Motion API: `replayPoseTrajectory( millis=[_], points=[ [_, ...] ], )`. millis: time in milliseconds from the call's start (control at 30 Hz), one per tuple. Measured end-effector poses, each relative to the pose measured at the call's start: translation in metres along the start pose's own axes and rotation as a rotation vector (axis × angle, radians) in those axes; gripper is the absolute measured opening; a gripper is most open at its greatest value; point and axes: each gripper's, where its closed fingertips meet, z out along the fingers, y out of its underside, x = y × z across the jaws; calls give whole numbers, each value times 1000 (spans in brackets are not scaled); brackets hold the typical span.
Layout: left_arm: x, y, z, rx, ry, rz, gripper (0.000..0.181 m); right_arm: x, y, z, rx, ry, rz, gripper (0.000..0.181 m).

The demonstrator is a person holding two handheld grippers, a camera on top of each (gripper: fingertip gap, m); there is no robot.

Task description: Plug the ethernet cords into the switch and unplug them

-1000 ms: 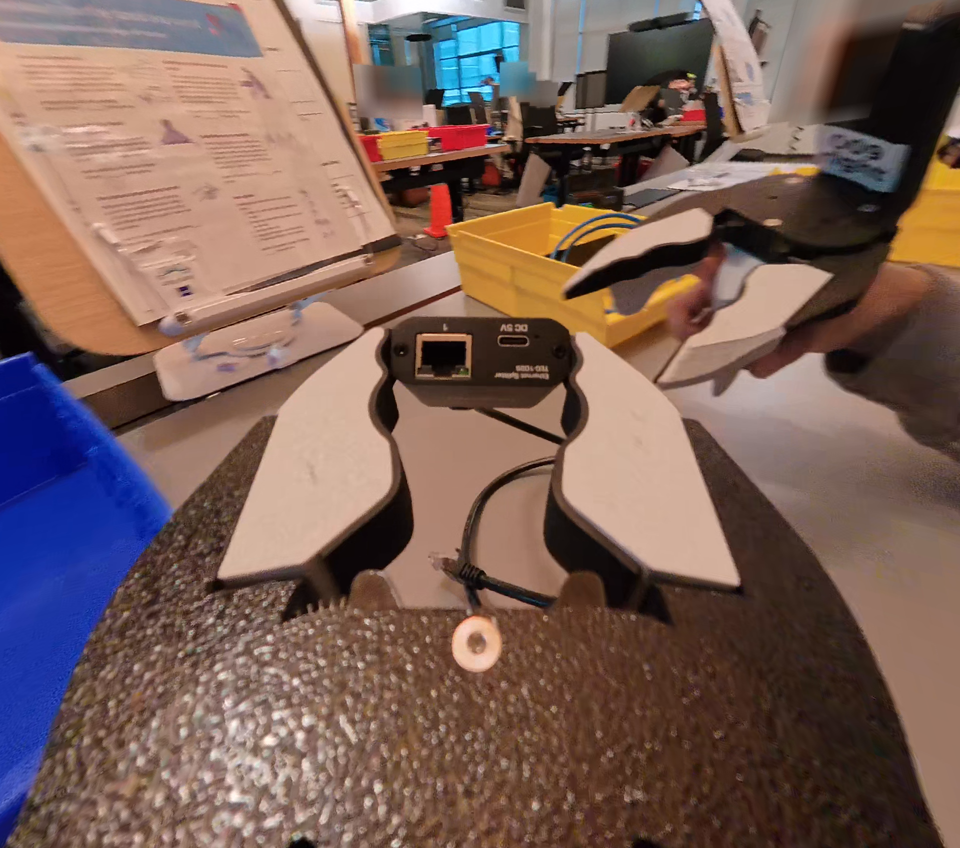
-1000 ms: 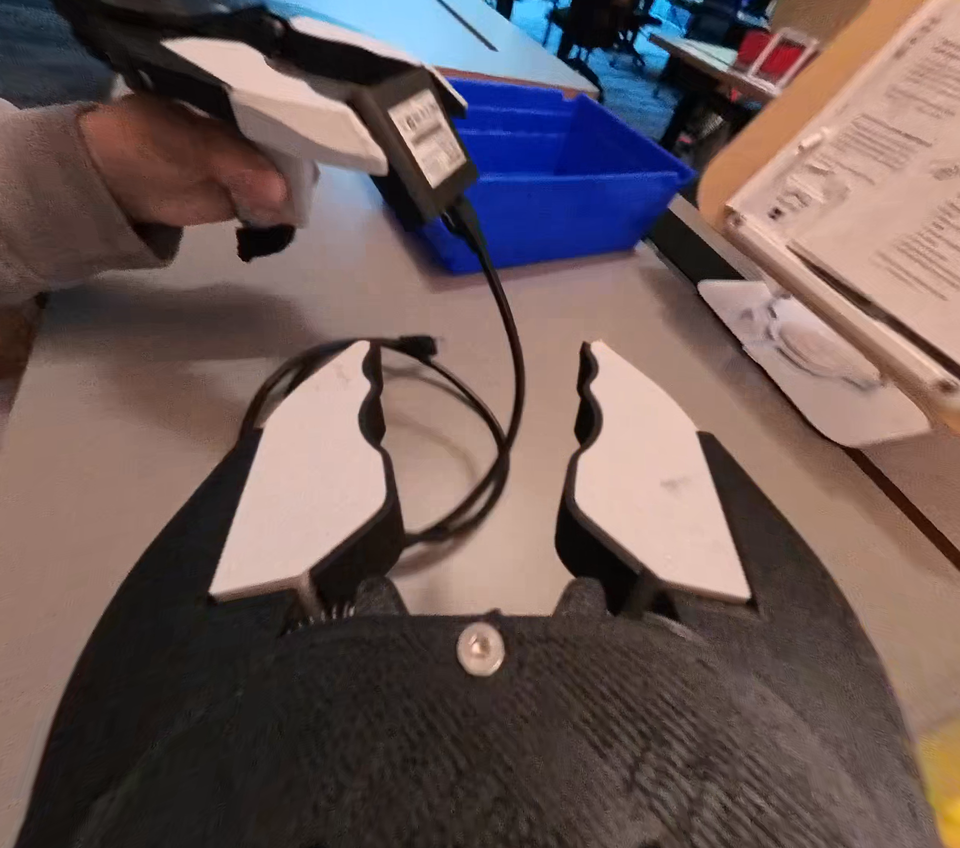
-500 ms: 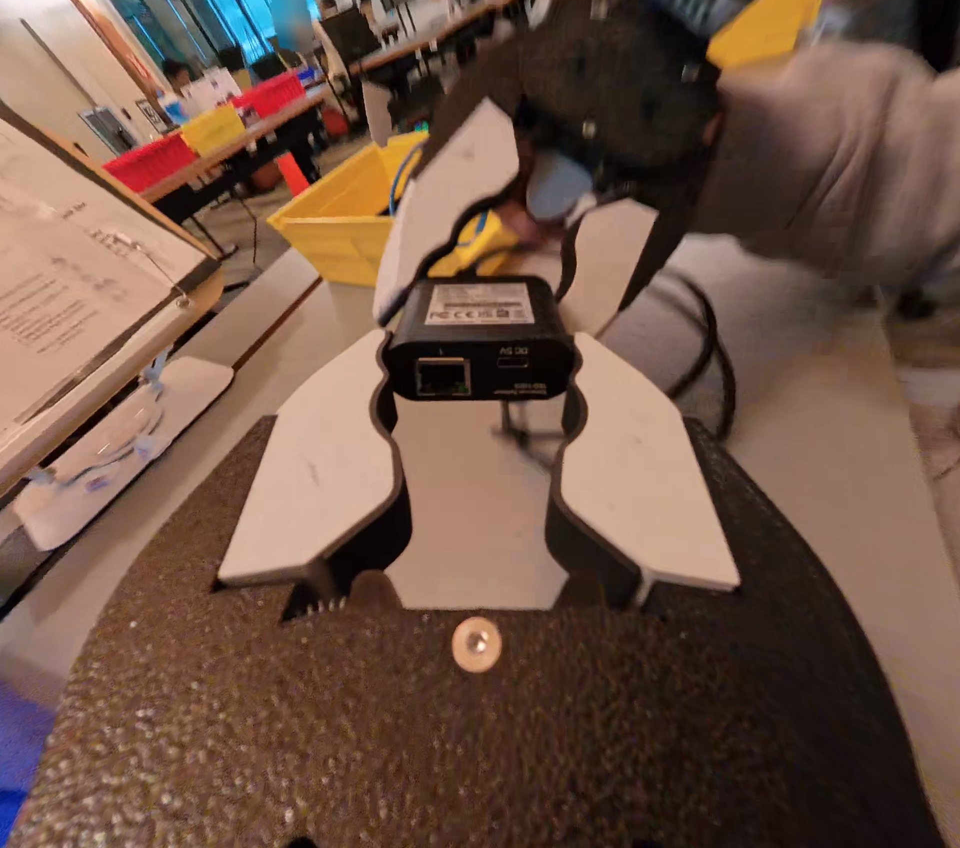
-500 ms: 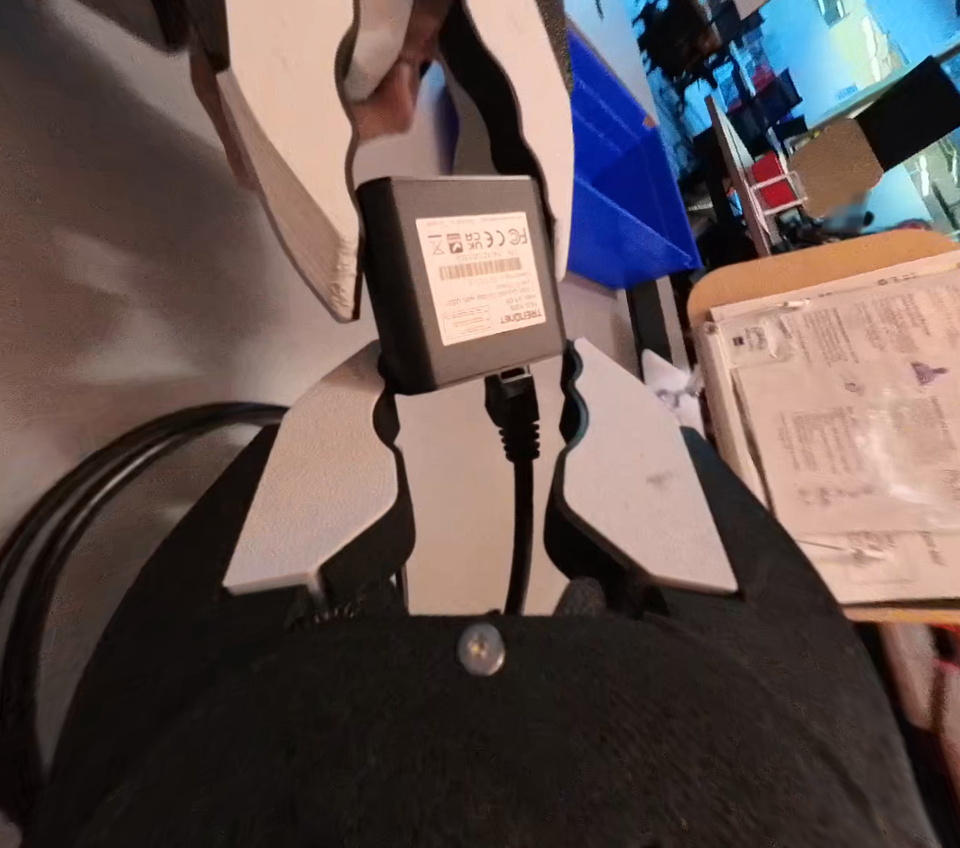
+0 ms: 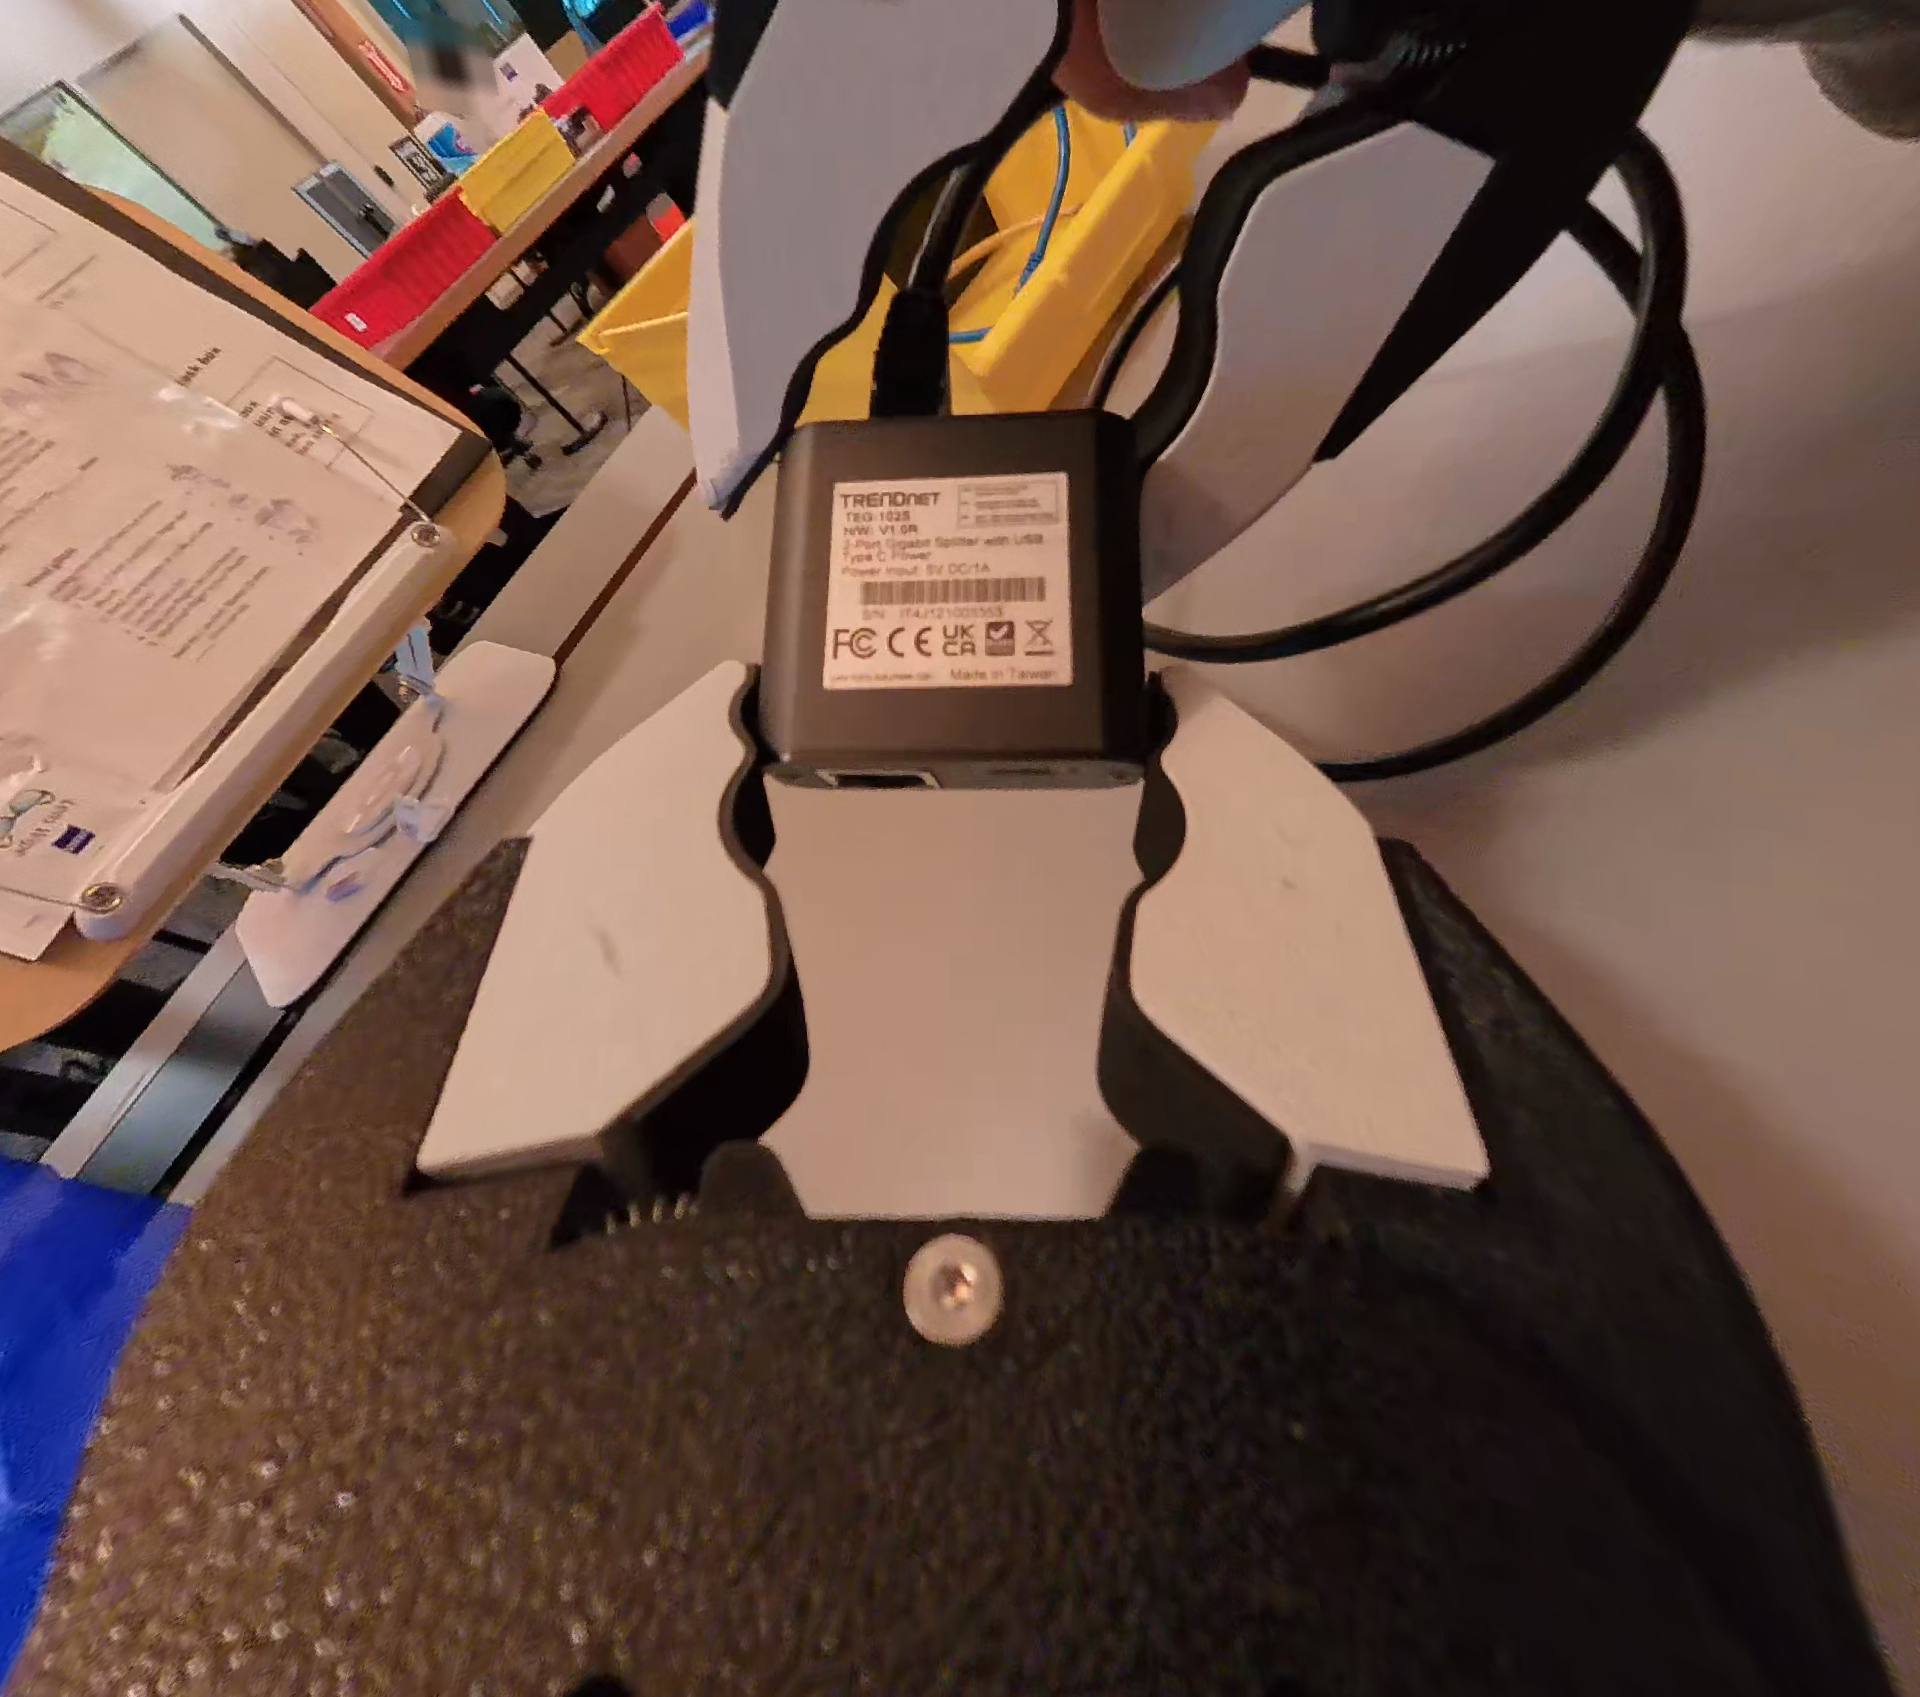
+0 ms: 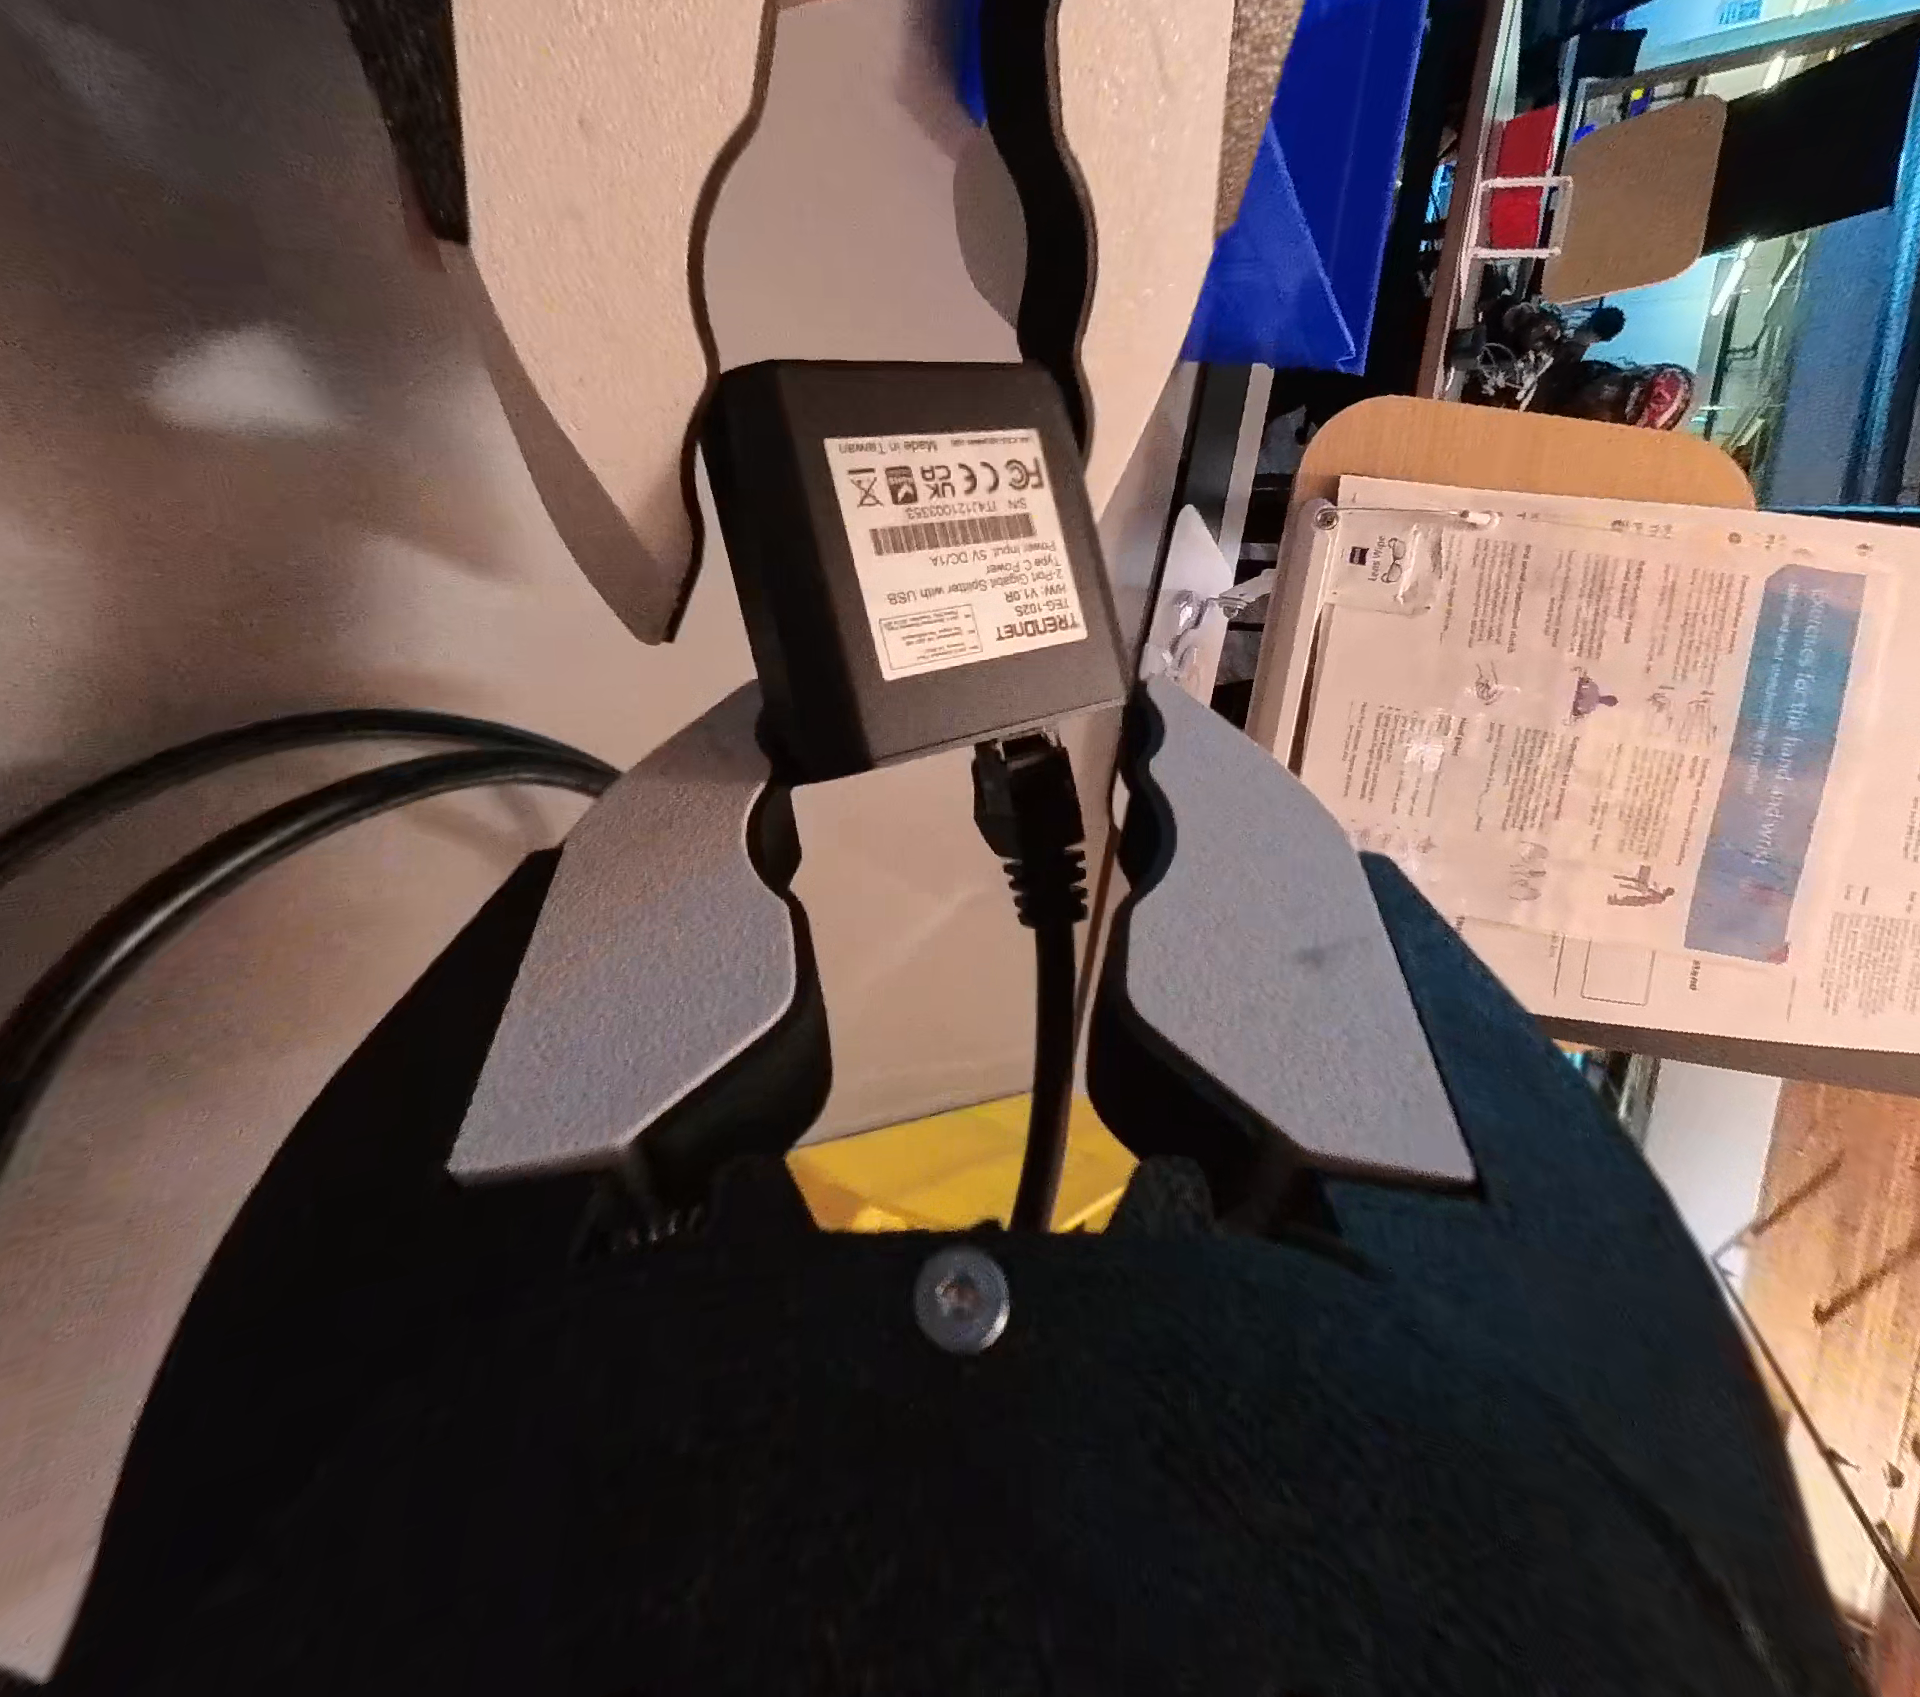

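Both the left gripper (image 5: 951, 712) and right gripper (image 6: 940, 702) clamped the black switch (image 5: 951, 598), its cord (image 6: 1044, 972) plugged in toward six o'clock in the right wrist view.

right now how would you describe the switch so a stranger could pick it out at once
Look where the left gripper and right gripper meet nose to nose above the grey table. The switch is the small black box pinched between their tips. Only it carries a white label and has a black cord plugged into one end.
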Motion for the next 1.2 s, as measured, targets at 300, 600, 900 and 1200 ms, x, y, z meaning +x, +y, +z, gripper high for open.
replayPoseTrajectory(
  millis=[300, 600, 900, 1200],
  points=[
    [3, 7, 4, -56, 4, -12, 66, -4, 4, 4, 4, -12, -10, 60],
    [2, 7, 8, -6, 20, -156, 64, -7, 12, 7, 54, -58, 143, 64],
    [-40, 16, -8, 65, -103, -371, 64, 42, 21, -17, 284, 45, 899, 61],
    [-50, -2, -19, 123, -199, -283, 63, 45, -18, 1, 885, -337, 1897, 37]
  ],
)
